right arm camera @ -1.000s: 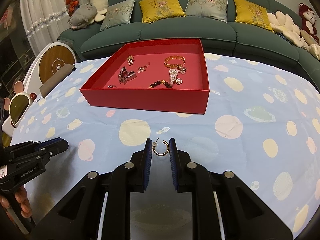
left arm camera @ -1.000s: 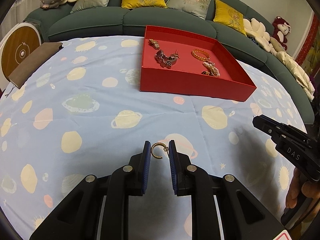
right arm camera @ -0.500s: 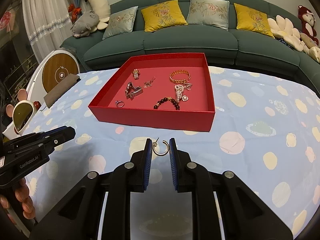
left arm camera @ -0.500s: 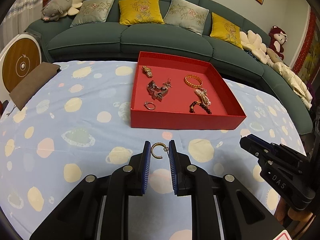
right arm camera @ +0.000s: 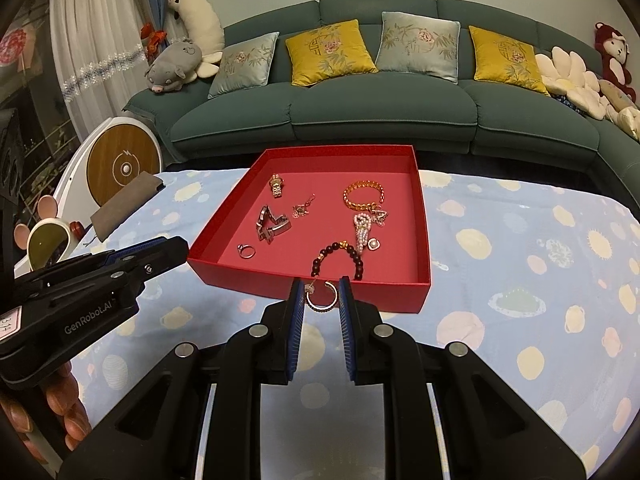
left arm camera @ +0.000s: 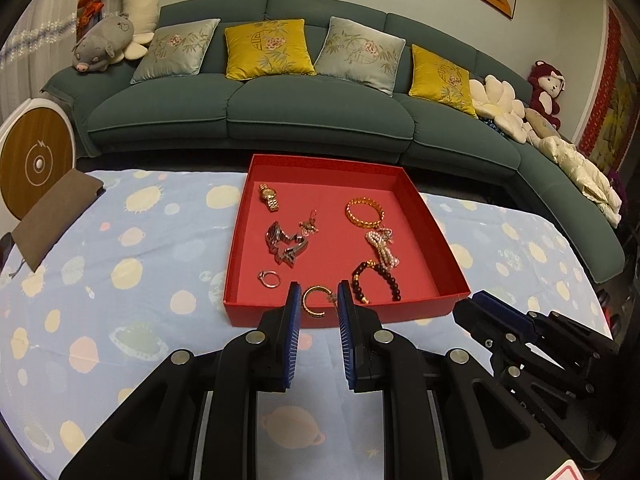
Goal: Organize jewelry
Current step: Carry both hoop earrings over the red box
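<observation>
A red tray (left arm camera: pixel 436 236) (right arm camera: pixel 424 248) stands on the spotted blue cloth and holds several pieces: a gold watch (left arm camera: pixel 268 196), a silver bracelet (left arm camera: pixel 286 246), a ring (left arm camera: pixel 269 279), a gold bangle (left arm camera: pixel 364 213), pearls (left arm camera: pixel 382 248) and dark beads (left arm camera: pixel 376 280). My left gripper (left arm camera: pixel 318 302) is shut on a gold hoop earring (left arm camera: pixel 316 301), held at the tray's near wall. My right gripper (right arm camera: pixel 321 298) is shut on a second gold hoop earring (right arm camera: pixel 322 300), also at the near wall. Each gripper shows in the other's view: the right one (left arm camera: pixel 476 308), the left one (right arm camera: pixel 168 250).
A green sofa (left arm camera: pixel 320 120) with cushions and plush toys curves behind the table. A brown pad (left arm camera: pixel 56 212) lies at the table's left edge, next to a round white device (left arm camera: pixel 36 160). Spotted cloth (right arm camera: pixel 540 280) stretches right of the tray.
Both grippers have risen and moved toward the red tray, each still holding its hoop earring. The earrings now hang at the tray's near wall instead of over the cloth.
</observation>
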A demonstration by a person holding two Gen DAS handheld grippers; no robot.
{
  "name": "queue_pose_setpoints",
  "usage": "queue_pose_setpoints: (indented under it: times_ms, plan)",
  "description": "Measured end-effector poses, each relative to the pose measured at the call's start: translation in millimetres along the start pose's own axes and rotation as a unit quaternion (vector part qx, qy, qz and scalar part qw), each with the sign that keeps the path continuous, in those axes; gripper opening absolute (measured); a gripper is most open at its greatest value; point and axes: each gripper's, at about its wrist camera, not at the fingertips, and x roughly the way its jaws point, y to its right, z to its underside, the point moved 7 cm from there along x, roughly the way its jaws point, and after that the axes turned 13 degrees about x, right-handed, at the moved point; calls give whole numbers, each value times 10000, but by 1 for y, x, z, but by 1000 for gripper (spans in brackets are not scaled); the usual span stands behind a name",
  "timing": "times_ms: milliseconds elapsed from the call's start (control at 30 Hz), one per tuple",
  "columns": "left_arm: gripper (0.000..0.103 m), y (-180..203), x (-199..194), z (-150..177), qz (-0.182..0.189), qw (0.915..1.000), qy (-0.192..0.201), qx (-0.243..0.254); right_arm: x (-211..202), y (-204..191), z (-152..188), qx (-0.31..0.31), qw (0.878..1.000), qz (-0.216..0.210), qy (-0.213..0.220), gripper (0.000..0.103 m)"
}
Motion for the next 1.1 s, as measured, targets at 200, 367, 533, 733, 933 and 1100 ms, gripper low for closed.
queue_pose_setpoints:
  times_ms: [200,367,533,733,933,1100]
  plan:
    - [16,-1,15,-16,-169,9997,9,162,12,2,-19,-16,10000,64,75,17]
    - [16,-7,36,-25,-267,9994,-97,195,30,11,-32,121,9999,97,27,17]
    - [16,-6,57,-34,-348,9988,-163,311,41,17,-41,145,9998,135,-4,17]
    - [16,-11,79,-30,-441,9974,-344,464,58,17,-47,-75,9998,188,-59,17]
    - [16,-17,101,-34,-368,9972,-461,469,75,20,-56,-64,9998,151,-114,17]
    - [16,-17,123,-39,-235,9977,-494,391,95,22,-66,35,9999,126,-89,17]
